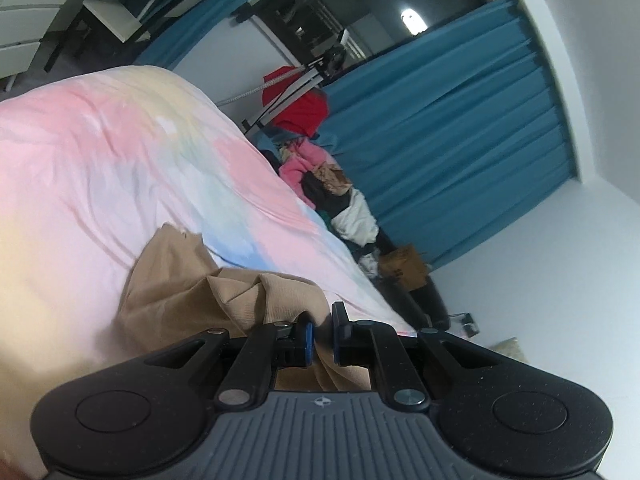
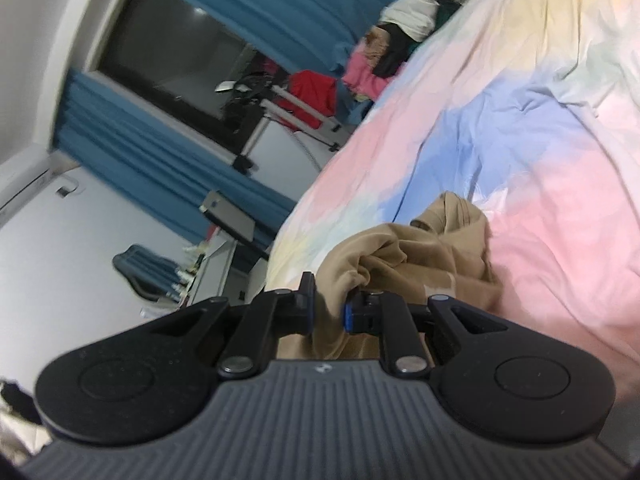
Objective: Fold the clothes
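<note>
Now the left gripper [image 1: 322, 334] pinches a fold of the tan garment [image 1: 192, 292] between nearly closed fingers; the right gripper [image 2: 329, 312] likewise grips tan cloth; the garment lies bunched on the pastel bed sheet [image 1: 100, 168], near a clothes pile [image 1: 320, 176].

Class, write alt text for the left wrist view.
The left gripper pinches a crumpled tan garment lying on a pastel bedsheet. Beyond the bed's edge, a pile of clothes sits before blue curtains.
</note>
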{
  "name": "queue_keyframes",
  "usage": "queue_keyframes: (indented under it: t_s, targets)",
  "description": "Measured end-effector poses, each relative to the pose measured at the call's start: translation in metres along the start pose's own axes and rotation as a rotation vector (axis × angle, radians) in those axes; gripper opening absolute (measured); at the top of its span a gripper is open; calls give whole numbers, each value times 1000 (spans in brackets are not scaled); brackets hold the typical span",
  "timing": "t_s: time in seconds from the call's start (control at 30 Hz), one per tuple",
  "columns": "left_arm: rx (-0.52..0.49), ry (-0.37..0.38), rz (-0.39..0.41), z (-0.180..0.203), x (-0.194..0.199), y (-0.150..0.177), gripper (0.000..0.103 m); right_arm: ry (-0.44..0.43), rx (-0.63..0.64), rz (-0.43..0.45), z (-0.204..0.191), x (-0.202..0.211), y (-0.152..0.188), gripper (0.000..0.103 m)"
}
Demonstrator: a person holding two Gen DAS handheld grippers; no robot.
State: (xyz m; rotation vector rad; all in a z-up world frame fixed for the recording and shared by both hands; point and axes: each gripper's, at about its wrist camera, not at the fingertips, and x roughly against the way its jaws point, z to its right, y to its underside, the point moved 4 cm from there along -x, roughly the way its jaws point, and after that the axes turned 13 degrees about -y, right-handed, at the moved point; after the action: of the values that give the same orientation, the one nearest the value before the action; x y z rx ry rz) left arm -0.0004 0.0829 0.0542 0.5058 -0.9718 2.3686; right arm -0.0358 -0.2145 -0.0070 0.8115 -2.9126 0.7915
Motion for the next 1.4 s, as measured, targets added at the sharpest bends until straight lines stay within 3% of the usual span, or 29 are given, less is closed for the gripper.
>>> queue_keyframes:
  t_s: [0.27, 0.53, 0.73, 0.8, 0.83, 0.87, 0.9, 0.93, 0.97, 1.0, 1.07, 1.2, 1.27, 1.4]
  targets:
    - [-86, -109, -20, -1, -111, -37, 10, 128, -41, -45, 48, -95, -25, 18]
    - [-146, -191, -79, -43, -200, -34, 11, 181, -84, -126, 118, -156, -20, 20]
    - [-230, -239, -58, -47, -221, -32, 12, 189, -7, -159, 125, -176, -15, 20]
    - [-263, -242, -49, -42, -216, -29, 14, 180, 35, -170, 120, -175, -14, 27]
    - [-280, -243, -45, -40, -213, -28, 18, 165, 64, -173, 115, -173, -13, 36]
    - [-298, -243, -40, -37, -210, -27, 28, 150, 92, -176, 111, -171, -12, 43]
    - [-323, -237, -35, -33, -205, -24, 38, 128, 125, -178, 104, -168, -10, 58]
    - [-351, -230, -25, -27, -200, -21, 61, 118, 161, -171, 98, -164, -9, 70]
    - [-372, -226, -8, -23, -193, -19, 75, 108, 197, -165, 91, -160, -8, 74]
    - [-391, -225, 12, -20, -187, -16, 79, 98, 233, -158, 84, -156, -7, 77]
    - [-430, -223, 50, -13, -175, -11, 82, 94, 307, -144, 73, -147, -6, 77]
    - [-502, -257, 30, -14, -169, 2, 82, 141, 468, -137, 62, -136, 0, 77]
    - [-535, -285, 11, -16, -173, 8, 82, 137, 510, -174, 61, -141, 3, 67]
    - [-607, -326, -12, -21, -192, 14, 82, 176, 503, -277, 78, -170, 7, 31]
